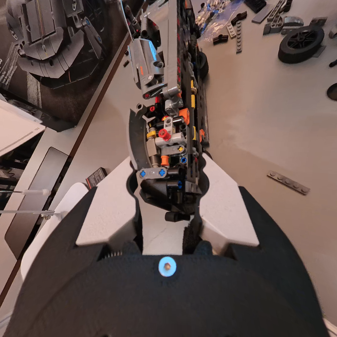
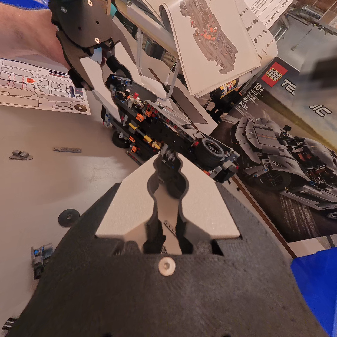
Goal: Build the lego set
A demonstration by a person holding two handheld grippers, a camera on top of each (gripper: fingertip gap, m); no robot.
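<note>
The half-built Lego car, black and grey with red, orange, yellow and blue pins, is tipped on its side above the table. My left gripper is shut on one end of the car. In the right wrist view the car runs diagonally, with the left gripper and a person's hand at its far end. My right gripper is against the car's near side, beside a mounted wheel. It is shut on a black round part that looks like a wheel, with its tips at a grey axle piece.
The set's box and an open instruction booklet stand behind the car; a sticker sheet lies at the left. Loose on the table are a tyre, a grey plate, a black disc and small grey parts. My hands' fingertips stand some 20 centimetres from each other.
</note>
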